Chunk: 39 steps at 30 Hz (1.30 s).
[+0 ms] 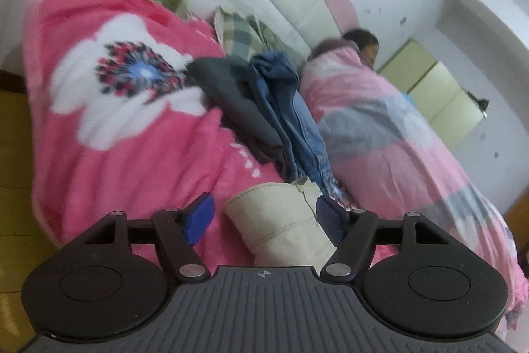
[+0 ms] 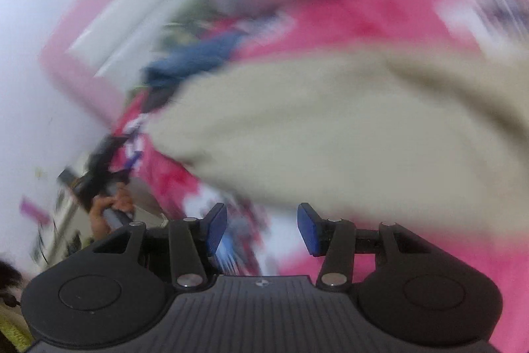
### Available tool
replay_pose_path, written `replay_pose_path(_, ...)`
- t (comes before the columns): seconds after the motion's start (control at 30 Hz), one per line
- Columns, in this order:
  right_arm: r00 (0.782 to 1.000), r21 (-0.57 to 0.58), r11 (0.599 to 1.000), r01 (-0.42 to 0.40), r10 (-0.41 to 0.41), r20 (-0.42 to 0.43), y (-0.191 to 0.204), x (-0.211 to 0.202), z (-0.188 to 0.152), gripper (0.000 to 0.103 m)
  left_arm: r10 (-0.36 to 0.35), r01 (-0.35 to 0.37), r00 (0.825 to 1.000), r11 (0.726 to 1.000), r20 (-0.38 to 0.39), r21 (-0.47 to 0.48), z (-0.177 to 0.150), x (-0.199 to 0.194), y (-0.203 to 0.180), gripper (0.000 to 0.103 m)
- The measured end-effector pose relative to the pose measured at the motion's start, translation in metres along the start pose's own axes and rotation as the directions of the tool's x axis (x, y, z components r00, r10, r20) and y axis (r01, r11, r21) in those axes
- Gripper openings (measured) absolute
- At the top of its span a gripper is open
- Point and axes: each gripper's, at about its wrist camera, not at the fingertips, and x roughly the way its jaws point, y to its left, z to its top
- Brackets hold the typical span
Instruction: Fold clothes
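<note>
Left gripper (image 1: 263, 219) spread around cream garment (image 1: 281, 227) (untouched), right gripper (image 2: 262, 229) spread, empty.

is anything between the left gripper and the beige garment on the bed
Nothing visible is in the way. The beige garment lies right between the open fingers of the left gripper, on the pink blanket. The pads are not pressing on it. The grey and denim clothes lie farther back.
</note>
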Motion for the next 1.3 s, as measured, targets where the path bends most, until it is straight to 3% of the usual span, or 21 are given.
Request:
replay_pose_path(0.1,0.996,-0.231,0.973,0.007,0.014,0.089,0.03,0.041,0.055,0.051,0.047,-0.048,0.999,0.999,-0.011,-0.003,0.001,0.02,-0.002,0.069)
replay_pose_path(0.2,0.994,-0.377,0.926,-0.002,0.042,0.098,0.041,0.108,0.103,0.049,0.068,-0.068,0.997,0.998,0.022,0.004,-0.006,0.03,-0.001,0.067)
replay_pose_path(0.4,1.0,-0.511,0.86,-0.022,0.016,-0.017,0.037,0.217,0.138,0.048,0.012,-0.015,0.998,0.999,0.063,0.035,-0.012,0.027,0.005,0.065)
replay_pose_path(0.6,0.981,-0.523,0.844,-0.117,0.016,-0.193,0.02,0.274,0.148,0.048,-0.028,0.02,0.997,0.995,0.074,0.099,-0.013,0.026,0.001,0.056)
replay_pose_path(0.63,0.979,-0.538,0.835,-0.118,0.007,-0.204,0.02,0.277,0.145,0.044,-0.027,0.019,0.997,0.994,0.077,0.104,-0.013,0.026,0.0,0.053)
replay_pose_path(0.7,0.979,-0.563,0.82,-0.108,-0.009,-0.202,0.022,0.279,0.138,0.029,-0.028,0.019,0.996,0.994,0.083,0.108,-0.014,0.026,0.0,0.05)
replay_pose_path(0.73,0.982,-0.574,0.813,-0.094,-0.018,-0.186,0.024,0.277,0.135,0.016,-0.028,0.019,0.996,0.994,0.086,0.106,-0.014,0.026,0.0,0.049)
replay_pose_path(0.77,0.987,-0.585,0.808,-0.074,-0.027,-0.161,0.027,0.273,0.133,0.012,-0.029,0.02,0.996,0.994,0.09,0.105,-0.013,0.026,0.0,0.049)
replay_pose_path(1.0,0.997,-0.661,0.747,0.073,-0.082,0.017,0.049,0.252,0.13,0.009,-0.034,0.023,0.993,0.994,0.11,0.108,-0.014,0.026,-0.004,0.049)
replay_pose_path(1.3,0.991,-0.686,0.716,0.129,-0.122,0.058,0.046,0.265,0.136,0.009,-0.001,-0.016,0.994,0.988,0.105,0.154,-0.017,0.031,-0.012,0.049)
